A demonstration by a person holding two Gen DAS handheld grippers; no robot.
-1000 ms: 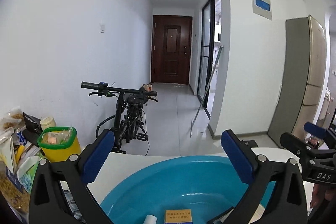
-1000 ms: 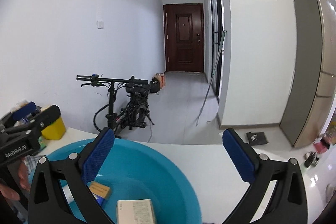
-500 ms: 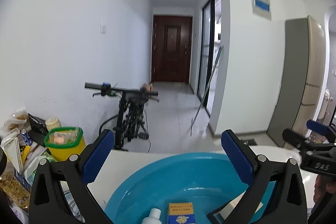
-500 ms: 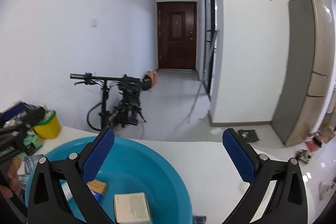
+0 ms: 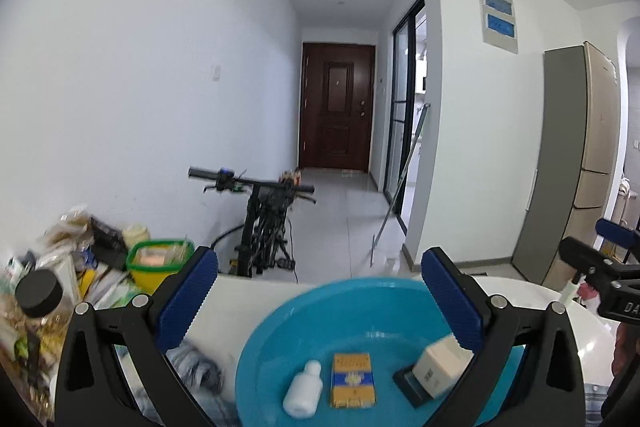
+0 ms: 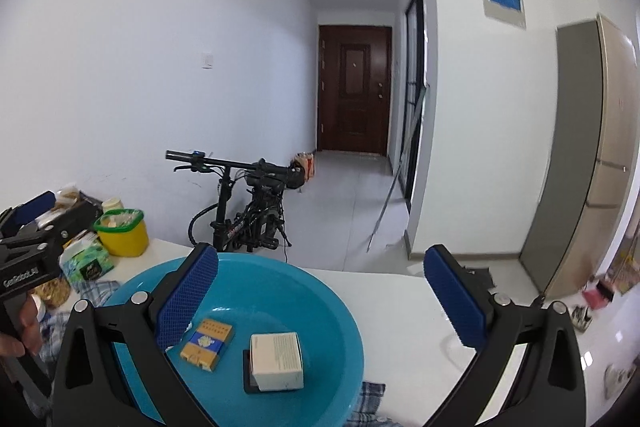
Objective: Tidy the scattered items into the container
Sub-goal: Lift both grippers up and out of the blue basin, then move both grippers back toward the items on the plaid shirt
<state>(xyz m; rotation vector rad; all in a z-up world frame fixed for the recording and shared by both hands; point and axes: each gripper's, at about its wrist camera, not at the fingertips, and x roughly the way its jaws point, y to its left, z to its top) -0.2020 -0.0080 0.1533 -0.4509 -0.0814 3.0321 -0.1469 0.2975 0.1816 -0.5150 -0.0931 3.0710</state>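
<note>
Left wrist view showed both empty claws, left (image 5: 320, 301) and right (image 6: 320, 301), spread apart and drawn back from the round blue plastic basin (image 5: 352, 301), now revealing a white bottle (image 5: 303, 389) inside, suggesting tidying was nearly finished.

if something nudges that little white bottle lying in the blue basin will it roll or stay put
The white bottle lies on its side on the blue basin's smooth floor, so it would probably roll, likely stopping against the yellow and blue box beside it. It looks like small plastic, so probably light. Its rounded body might slip between flat gripper pads.
</note>
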